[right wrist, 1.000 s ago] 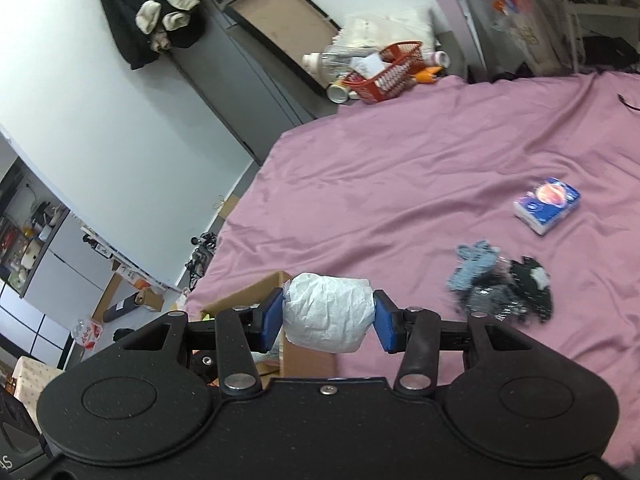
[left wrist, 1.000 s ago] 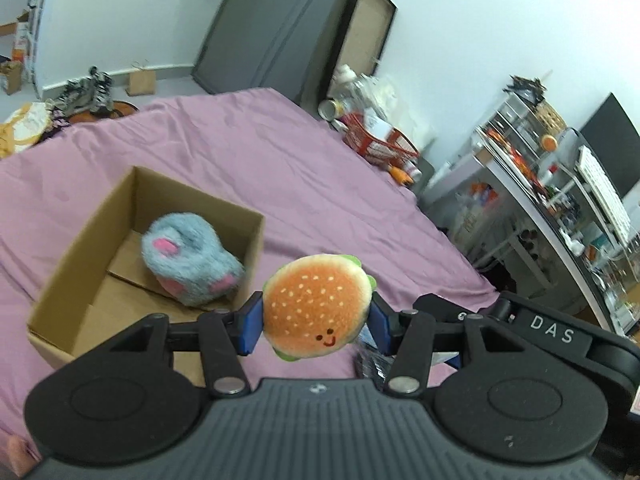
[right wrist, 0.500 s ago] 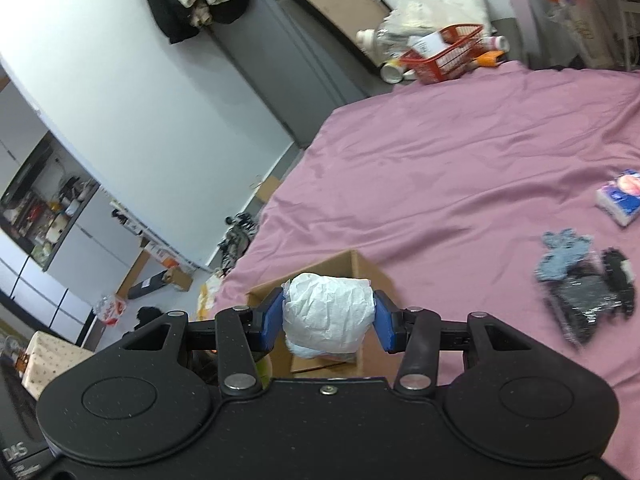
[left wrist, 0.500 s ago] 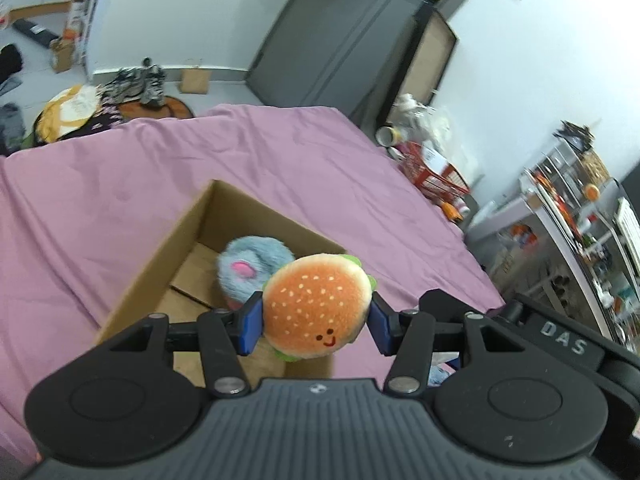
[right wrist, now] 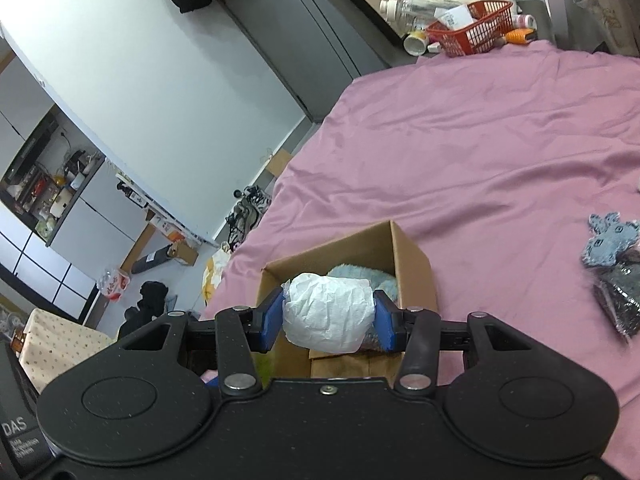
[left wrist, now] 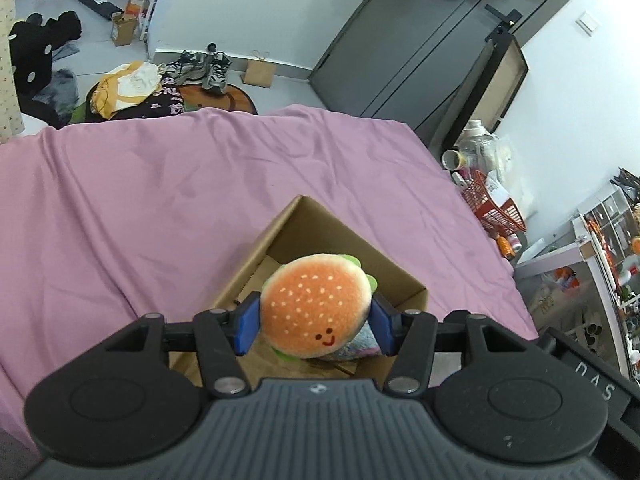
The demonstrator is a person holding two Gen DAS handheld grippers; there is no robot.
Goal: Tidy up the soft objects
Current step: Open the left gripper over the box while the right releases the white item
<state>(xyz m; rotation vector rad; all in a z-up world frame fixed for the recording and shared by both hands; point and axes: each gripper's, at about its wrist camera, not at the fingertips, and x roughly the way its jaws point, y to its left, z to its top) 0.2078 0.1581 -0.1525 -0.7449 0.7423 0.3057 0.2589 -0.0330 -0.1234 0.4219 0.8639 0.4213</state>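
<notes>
My left gripper (left wrist: 316,326) is shut on a plush burger (left wrist: 318,306) with a smiling face, held above the open cardboard box (left wrist: 304,220) on the purple bed sheet. A grey-blue fluffy plush (left wrist: 360,346) lies in the box, mostly hidden behind the burger. My right gripper (right wrist: 328,320) is shut on a white crumpled paper-wrapped bundle (right wrist: 328,316), held over the same box (right wrist: 412,264); the fluffy plush (right wrist: 360,274) shows behind it.
Blue and black knitted items in plastic (right wrist: 612,264) lie on the sheet (right wrist: 480,152) to the right. A red basket (right wrist: 472,32) with clutter stands past the bed's far edge. Shoes and bags (left wrist: 200,68) lie on the floor beyond the bed.
Both grippers have moved toward and over the box, still holding their objects. The box now sits directly beneath both, and the fluffy plush is mostly covered from view.
</notes>
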